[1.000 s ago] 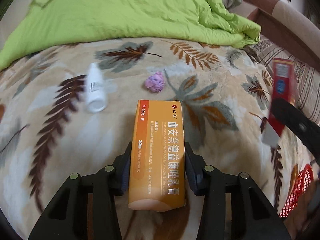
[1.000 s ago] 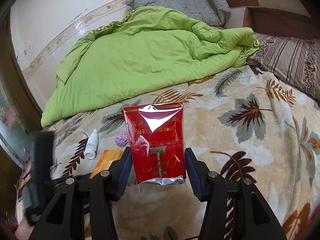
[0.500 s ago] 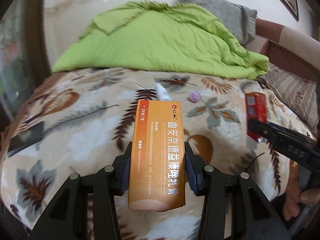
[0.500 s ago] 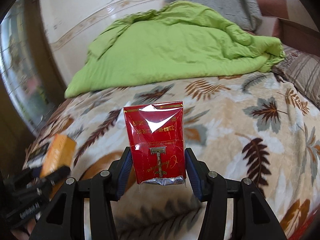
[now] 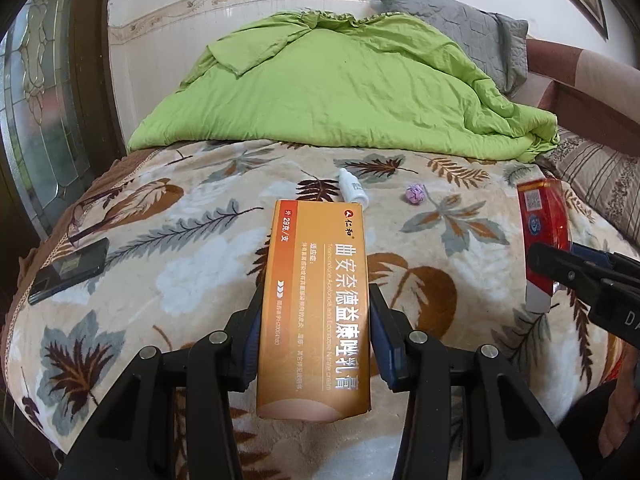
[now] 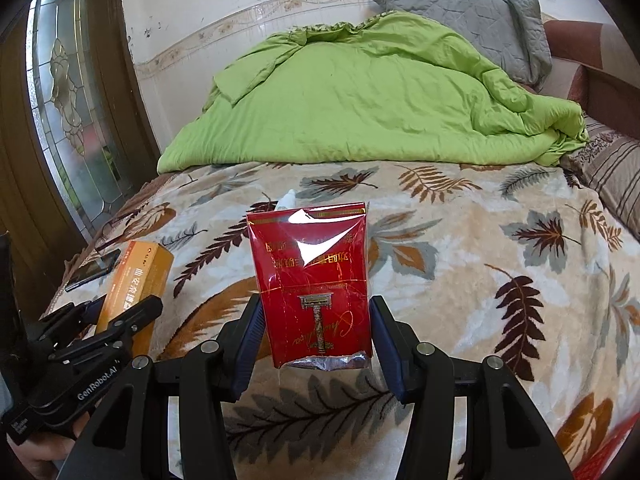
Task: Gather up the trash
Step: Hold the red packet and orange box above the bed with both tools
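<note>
Held, left claw: orange ointment box, pinched at both long sides, above the leaf-print blanket. Held, right claw: red cigarette pack, pinched likewise. On the blanket: white bottle, lying; black phone near the left edge. My left view alone shows a purple wad; in my right view the pack hides it.
</note>
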Demonstrator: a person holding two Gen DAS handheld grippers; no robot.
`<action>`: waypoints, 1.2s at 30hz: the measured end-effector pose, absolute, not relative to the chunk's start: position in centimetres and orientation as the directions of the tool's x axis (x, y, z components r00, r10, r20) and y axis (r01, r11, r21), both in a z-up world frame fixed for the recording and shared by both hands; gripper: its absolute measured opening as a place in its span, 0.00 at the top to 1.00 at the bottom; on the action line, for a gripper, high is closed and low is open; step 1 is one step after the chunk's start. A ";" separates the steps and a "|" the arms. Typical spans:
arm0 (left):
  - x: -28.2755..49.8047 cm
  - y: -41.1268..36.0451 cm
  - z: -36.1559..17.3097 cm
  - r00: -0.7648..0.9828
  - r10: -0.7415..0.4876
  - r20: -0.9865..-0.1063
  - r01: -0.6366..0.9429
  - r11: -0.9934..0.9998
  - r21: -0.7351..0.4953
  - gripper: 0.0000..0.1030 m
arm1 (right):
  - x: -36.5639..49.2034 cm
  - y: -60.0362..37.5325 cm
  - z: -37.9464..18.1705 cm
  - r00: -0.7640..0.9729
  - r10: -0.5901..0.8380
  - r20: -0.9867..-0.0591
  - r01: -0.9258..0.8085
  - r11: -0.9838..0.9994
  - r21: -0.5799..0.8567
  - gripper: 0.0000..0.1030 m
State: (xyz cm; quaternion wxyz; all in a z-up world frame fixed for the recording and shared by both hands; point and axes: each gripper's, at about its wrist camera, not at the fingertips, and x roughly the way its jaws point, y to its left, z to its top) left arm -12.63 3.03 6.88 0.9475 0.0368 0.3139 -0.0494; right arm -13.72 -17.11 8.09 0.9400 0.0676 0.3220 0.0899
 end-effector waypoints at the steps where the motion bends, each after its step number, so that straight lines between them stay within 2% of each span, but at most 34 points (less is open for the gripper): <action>1: -12.5 3.0 6.8 0.800 -0.069 -0.597 0.117 0.992 0.041 0.56 | -13.6 -17.1 7.9 0.773 0.210 -0.598 -0.124 0.975 0.182 0.45; 36: -11.3 3.5 6.5 0.798 -0.052 -0.600 0.102 0.994 0.050 0.56 | -12.7 -17.6 7.1 0.761 0.220 -0.610 -0.117 0.972 0.204 0.45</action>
